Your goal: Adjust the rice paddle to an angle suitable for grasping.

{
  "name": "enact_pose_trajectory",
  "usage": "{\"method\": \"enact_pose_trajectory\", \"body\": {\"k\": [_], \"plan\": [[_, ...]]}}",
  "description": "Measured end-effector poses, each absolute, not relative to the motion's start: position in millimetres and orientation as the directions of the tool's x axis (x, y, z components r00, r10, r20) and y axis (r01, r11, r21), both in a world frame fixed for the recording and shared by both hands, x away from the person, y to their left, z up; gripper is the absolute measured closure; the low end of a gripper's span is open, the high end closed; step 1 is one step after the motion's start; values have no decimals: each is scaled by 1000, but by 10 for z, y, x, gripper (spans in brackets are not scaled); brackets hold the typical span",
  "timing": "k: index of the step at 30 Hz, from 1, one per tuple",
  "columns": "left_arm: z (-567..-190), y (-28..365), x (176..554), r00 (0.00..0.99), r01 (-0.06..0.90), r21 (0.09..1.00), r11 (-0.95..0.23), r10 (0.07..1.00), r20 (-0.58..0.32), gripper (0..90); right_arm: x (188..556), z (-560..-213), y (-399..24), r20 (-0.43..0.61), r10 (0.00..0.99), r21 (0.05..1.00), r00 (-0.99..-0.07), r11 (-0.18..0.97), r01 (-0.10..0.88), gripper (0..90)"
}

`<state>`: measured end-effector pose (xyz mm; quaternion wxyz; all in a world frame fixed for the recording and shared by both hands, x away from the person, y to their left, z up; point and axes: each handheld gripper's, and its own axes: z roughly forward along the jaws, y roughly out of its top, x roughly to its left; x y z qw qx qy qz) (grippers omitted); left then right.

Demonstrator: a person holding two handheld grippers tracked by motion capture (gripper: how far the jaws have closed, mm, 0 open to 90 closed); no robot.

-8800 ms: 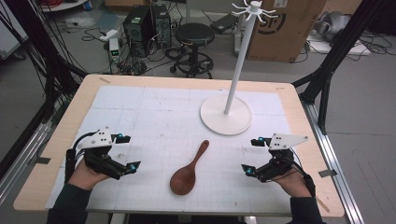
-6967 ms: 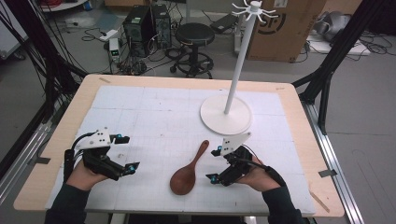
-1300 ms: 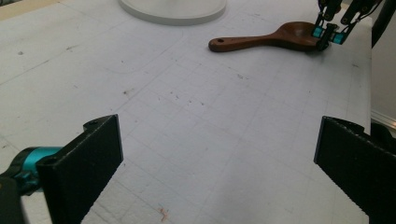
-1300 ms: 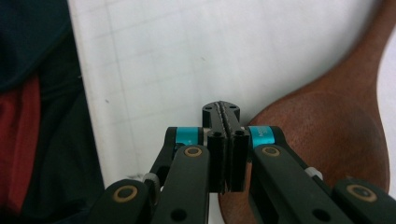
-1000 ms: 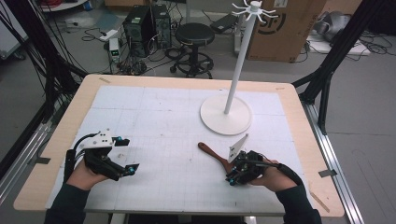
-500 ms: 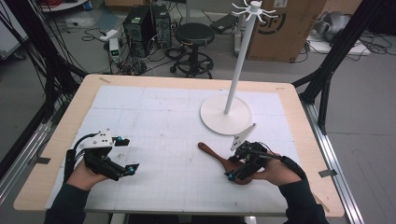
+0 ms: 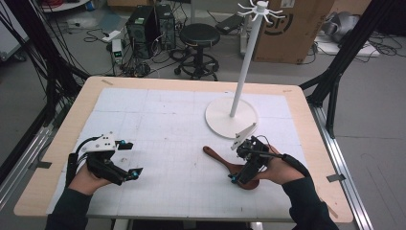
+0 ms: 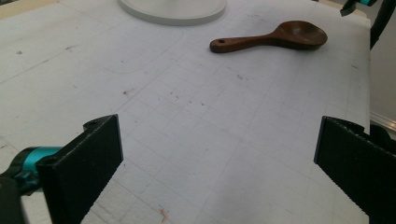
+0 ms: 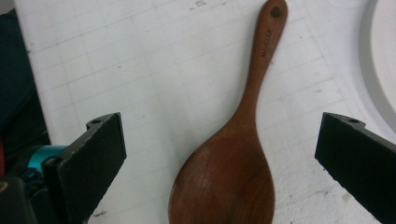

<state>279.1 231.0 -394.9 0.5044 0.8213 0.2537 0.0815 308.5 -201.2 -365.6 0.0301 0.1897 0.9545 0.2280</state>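
A dark wooden spoon lies flat on the white gridded mat, its handle toward the middle of the table and its bowl under my right hand. In the right gripper view the wooden spoon lies free between wide jaws, touched by neither pad. My right gripper hovers just above the bowl, open; its jaws have just been opening. My left gripper rests at the front left, open with nothing in it. From the left gripper view the wooden spoon lies far ahead on the mat.
A white stand with a round base and a tall pole topped by hooks rises at the back right of the mat. Its base edge lies close to the spoon's handle. The table's wooden border frames the mat.
The right gripper, shut on the spoon a second ago, has opened and lifted slightly, leaving the spoon flat on the mat. The left gripper has stayed put.
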Motion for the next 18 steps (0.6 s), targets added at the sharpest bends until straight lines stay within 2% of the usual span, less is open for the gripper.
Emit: {"method": "enact_pose_trajectory", "body": {"k": [10,18], "plan": [[-3993,2270,2794,856,335,842,-424,511,-83,18,3104,-3607,-1964,6,400,419,-916,831,366,3],[-3934,2297,2767,863,314,865,-392,497,-88,18,3113,-3582,-1922,-5,408,404,-913,836,372,4]]}}
